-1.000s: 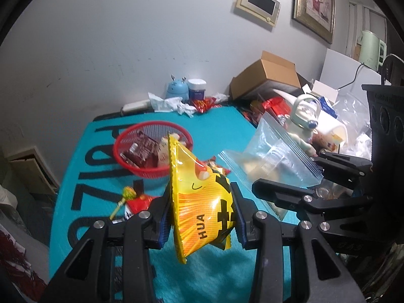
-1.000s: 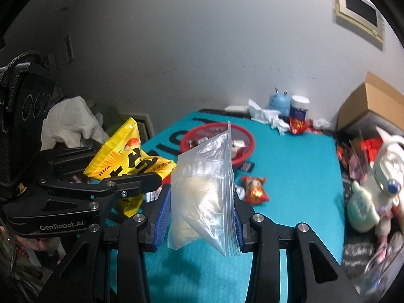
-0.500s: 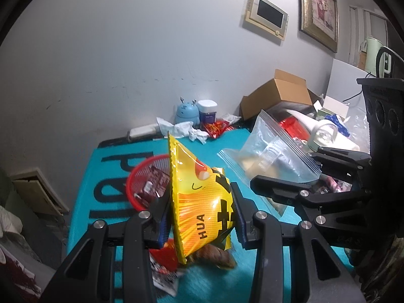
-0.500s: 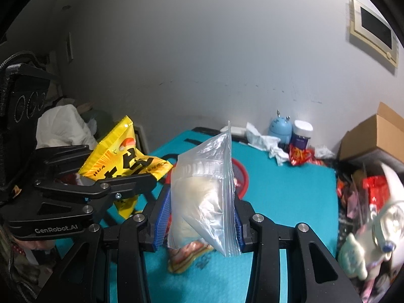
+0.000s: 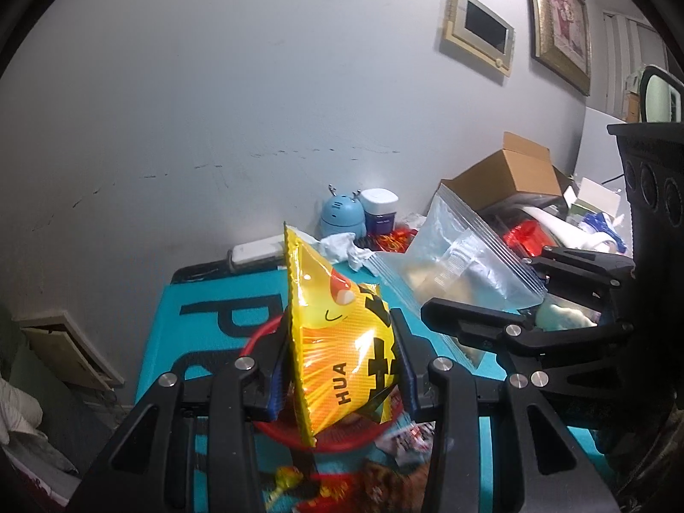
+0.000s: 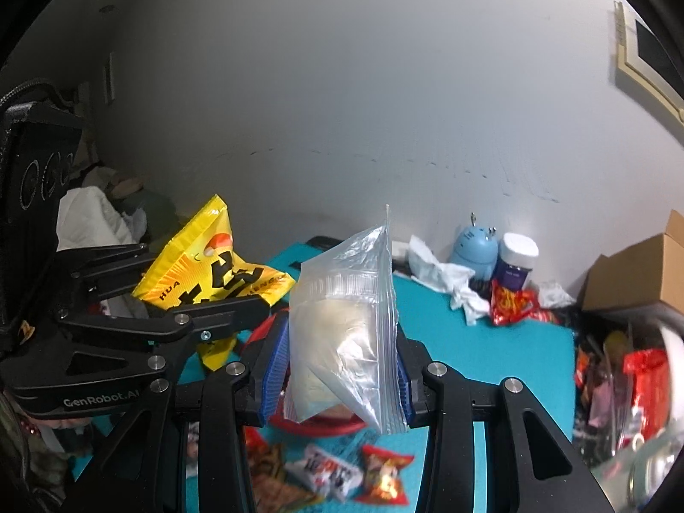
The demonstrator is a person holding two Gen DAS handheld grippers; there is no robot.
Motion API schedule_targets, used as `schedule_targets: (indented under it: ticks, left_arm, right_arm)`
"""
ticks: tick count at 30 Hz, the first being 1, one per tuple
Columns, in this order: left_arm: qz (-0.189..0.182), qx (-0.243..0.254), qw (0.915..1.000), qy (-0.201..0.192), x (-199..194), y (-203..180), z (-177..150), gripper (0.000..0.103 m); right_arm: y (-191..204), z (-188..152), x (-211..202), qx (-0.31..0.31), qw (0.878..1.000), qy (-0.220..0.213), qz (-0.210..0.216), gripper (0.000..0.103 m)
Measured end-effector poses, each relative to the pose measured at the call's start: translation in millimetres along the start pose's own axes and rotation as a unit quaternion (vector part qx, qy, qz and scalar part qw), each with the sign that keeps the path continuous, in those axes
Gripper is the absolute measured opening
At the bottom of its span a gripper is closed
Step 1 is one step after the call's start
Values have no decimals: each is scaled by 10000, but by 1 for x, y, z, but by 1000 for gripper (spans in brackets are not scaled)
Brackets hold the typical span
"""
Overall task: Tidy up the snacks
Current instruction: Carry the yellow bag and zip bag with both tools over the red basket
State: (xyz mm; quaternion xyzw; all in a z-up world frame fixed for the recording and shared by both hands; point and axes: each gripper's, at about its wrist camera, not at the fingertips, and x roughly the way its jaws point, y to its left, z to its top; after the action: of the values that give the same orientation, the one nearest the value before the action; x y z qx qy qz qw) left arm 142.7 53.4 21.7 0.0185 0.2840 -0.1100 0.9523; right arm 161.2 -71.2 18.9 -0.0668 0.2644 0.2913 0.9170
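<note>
- Where the left wrist view centres, the left gripper (image 5: 340, 370) is clamped on a yellow snack bag (image 5: 342, 342), blue pads pressing both its sides; bag stands upright, top corner pointing to mid-frame
- Red basket (image 5: 256, 337) sits directly behind and under the yellow bag, only rim arcs showing at lower centre, on the teal tablecloth (image 5: 205, 295)
- Right gripper (image 6: 337, 370) grips a clear zip bag (image 6: 346, 320) holding pale contents, pads pressed to both sides, lower centre of the right wrist view; red rim visible just beneath it
- Both grippers side by side: zip bag appears at centre right of the left view, yellow bag at centre left of the right view
- Loose small snack packets (image 6: 384, 474) lie on the cloth along the bottom edge, blurred
- Far end of table, against the wall: blue round gadget (image 6: 474, 252), white-lidded jar (image 6: 515, 263), crumpled tissue (image 6: 440, 278), red packet (image 6: 513, 301)
- Cardboard box (image 5: 508, 175) open at right of left view, amid clutter
</note>
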Motion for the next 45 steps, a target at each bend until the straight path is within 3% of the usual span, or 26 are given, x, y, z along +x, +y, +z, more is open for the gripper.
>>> schedule_targets:
  ticks: [17, 30, 45]
  left_arm:
    - [369, -121, 9987, 319, 66, 24, -5, 40]
    - [542, -132, 9934, 1005, 115, 35, -26, 40]
    - [458, -362, 9817, 1815, 142, 42, -43, 40]
  right_arm:
    - [-27, -3, 68, 120, 9995, 268, -71, 41]
    - [-37, -19, 109, 124, 9981, 571, -212, 41]
    - [-33, -37, 130, -116, 9947, 1018, 74, 42]
